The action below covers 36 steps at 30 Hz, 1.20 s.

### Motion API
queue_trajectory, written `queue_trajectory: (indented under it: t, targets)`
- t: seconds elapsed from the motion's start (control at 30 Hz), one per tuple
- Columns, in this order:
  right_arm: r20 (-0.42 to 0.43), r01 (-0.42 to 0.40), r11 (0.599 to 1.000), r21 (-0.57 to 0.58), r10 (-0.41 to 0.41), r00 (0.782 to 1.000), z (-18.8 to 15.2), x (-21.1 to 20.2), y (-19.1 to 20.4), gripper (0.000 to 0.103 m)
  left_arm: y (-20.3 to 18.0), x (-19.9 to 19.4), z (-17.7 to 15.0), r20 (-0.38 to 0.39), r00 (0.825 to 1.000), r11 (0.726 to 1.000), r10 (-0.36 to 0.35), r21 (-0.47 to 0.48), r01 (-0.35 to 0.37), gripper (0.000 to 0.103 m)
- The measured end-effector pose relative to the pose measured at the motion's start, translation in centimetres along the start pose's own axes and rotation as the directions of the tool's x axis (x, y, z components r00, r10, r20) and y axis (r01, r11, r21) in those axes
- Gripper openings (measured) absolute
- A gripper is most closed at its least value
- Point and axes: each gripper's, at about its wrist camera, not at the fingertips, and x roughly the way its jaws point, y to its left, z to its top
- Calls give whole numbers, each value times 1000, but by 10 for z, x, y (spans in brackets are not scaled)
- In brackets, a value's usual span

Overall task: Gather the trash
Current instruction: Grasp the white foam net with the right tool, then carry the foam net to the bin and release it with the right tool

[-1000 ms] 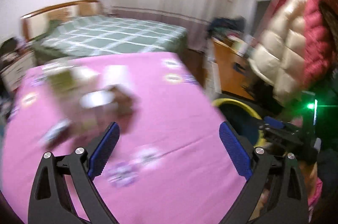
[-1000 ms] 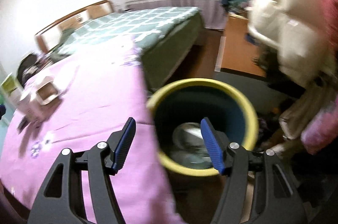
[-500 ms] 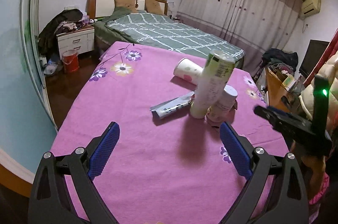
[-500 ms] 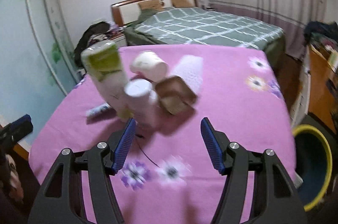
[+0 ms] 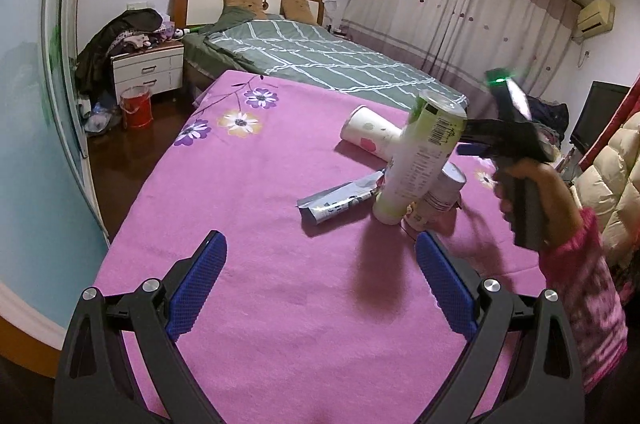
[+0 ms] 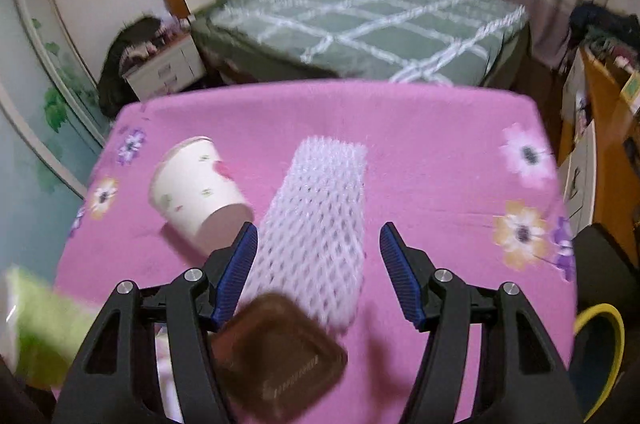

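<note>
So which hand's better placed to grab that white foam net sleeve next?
Right, probably. The right gripper hangs open directly over the foam net sleeve, jaws either side of it. The left gripper is open over bare pink cloth, short of the trash.

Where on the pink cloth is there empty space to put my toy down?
The pink cloth is bare between the flower prints and the left gripper. It is crowded around the tall bottle, paper cup and foam net.

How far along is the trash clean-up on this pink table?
Nothing visibly done yet. Both tongs, left and right, are open and empty; the right ones hang over the foam net sleeve. Still out: paper cup, tall bottle, brown tray, foil wrapper. The yellow-rimmed bin stands beside the table.
</note>
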Motion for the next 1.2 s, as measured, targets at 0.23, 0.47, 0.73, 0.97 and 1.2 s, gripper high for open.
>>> queue_trajectory:
  t: [0.23,0.47,0.73,0.97,1.2]
  targets:
    - [-129,-14,1000,27,17,992,14,50,-4,61,6,4,2,-7,1000,1000,1,-16,-1,94]
    - [-160,22,1000,-16,-25,987,13,59,3,50,4,9,0,-19,1000,1000,-13,-18,12,94]
    - [-121,-18,1000,-11,16,993,4,54,1,20,-4,12,-1,-26,999,1000,-24,-3,24,94]
    - [56,23,1000,-10,-22,998,2,-1,-7,20,-8,13,-2,-28,999,1000,-25,9,25,94]
    - [188,46,999,-21,-41,981,-10,-63,-22,20,-28,20,-3,-46,997,998,-54,41,56,94]
